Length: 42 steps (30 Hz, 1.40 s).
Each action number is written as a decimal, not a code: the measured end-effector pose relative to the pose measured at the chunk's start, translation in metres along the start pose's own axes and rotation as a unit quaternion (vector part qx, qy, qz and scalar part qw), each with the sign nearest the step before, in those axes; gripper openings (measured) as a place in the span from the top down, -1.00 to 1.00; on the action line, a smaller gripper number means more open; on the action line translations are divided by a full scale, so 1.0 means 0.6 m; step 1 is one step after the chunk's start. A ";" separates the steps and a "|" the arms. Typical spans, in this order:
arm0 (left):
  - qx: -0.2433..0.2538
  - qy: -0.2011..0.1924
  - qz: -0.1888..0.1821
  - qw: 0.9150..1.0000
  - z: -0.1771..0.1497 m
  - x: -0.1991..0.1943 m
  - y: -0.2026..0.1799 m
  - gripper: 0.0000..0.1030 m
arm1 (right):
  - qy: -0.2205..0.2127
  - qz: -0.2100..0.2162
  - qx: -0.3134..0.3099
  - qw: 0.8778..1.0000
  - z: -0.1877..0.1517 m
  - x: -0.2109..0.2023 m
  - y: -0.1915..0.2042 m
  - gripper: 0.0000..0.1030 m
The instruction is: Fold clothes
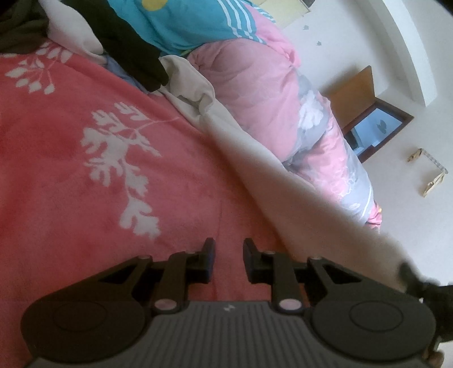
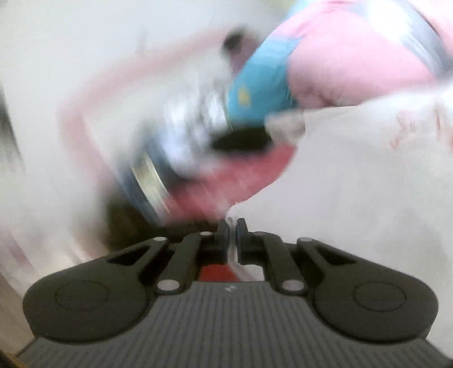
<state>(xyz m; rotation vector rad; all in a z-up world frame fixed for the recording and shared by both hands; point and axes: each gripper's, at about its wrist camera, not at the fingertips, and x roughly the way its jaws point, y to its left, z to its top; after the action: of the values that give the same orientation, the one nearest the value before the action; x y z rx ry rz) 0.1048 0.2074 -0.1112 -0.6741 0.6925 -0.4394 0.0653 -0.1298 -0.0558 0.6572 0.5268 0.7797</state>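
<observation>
Two grippers over a coral bedspread, one pinching a cream garment.

Left gripper [image 1: 228, 261] hovers with its jaws parted and nothing between them — only the coral blanket [image 1: 70, 175] with white leaf print shows through the gap. In the left wrist view the cream garment [image 1: 286, 181] runs as a stretched band from about 12 o'clock of that gripper down to 3 o'clock, over the blanket's edge. At 11 o'clock lies a pile of clothes: a black piece [image 1: 133, 48] and a turquoise top [image 1: 184, 25] with white stripes; a pink quilt [image 1: 254, 93] sits at 1 o'clock. Right gripper [image 2: 232, 226] is clenched on a thin edge of the cream garment [image 2: 354, 184], which spreads away to 2 o'clock — the rest of that view is heavily blurred.
</observation>
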 end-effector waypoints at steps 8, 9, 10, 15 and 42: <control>0.002 -0.010 0.012 1.000 0.000 0.000 -0.001 0.56 | 0.026 0.022 0.003 0.999 -0.018 0.007 0.001 0.92; 0.003 -0.013 0.014 1.000 0.000 -0.001 -0.001 0.56 | 0.034 0.025 -0.009 0.999 -0.023 0.014 0.009 0.92; 0.003 -0.016 0.015 1.000 0.001 -0.002 -0.002 0.56 | 0.042 0.027 -0.014 0.999 -0.025 0.019 0.012 0.92; 0.002 -0.025 0.020 0.999 0.005 -0.005 -0.002 0.56 | 0.071 0.035 -0.019 0.997 -0.040 0.036 0.010 0.92; 0.086 -0.061 0.054 0.993 0.007 0.010 -0.072 -0.02 | 0.137 -0.069 -0.113 0.982 -0.113 -0.009 0.057 0.54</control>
<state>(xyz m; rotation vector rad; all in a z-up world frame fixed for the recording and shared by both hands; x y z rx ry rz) 0.1053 0.1750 -0.0816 -0.4938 0.5652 -0.3503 0.0022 -0.0929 -0.0770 0.3009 0.7141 0.7893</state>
